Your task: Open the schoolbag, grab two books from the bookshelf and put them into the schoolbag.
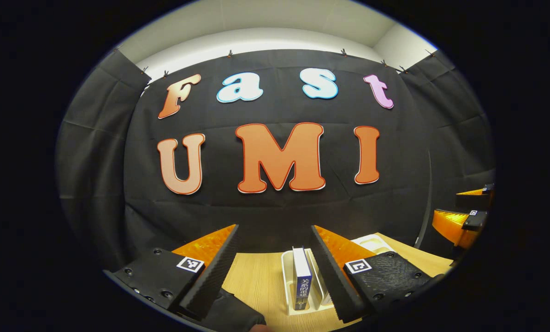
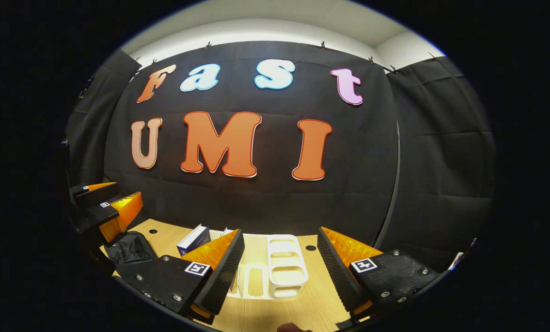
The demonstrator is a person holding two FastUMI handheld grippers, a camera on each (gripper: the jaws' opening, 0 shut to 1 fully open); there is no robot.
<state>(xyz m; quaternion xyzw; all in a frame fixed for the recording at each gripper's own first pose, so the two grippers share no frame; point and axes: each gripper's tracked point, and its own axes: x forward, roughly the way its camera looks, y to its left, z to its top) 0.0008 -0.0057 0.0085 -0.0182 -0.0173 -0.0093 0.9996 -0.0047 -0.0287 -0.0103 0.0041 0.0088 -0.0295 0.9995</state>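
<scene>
Left gripper (image 1: 275, 258): open, nothing between its fingers, held above the wooden tabletop (image 1: 256, 281). Seen between the fingers in the left gripper view, a blue book (image 1: 301, 283) stands upright, spine forward, in a slot of a white rack (image 1: 287, 286) on the tabletop. The right gripper (image 1: 468, 216) appears at the right edge of that view, well apart from the rack.

Right gripper (image 2: 279, 258): open, empty, also above the tabletop (image 2: 311, 299). In the right gripper view, a white bookshelf (image 2: 286, 265) with empty compartments lies between its fingers. A blue book (image 2: 194, 240) leans tilted just behind its left finger. A black schoolbag (image 2: 129, 246) sits near the tabletop's left edge, just below the left gripper (image 2: 104, 207). Whether the bag is open cannot be told.
</scene>
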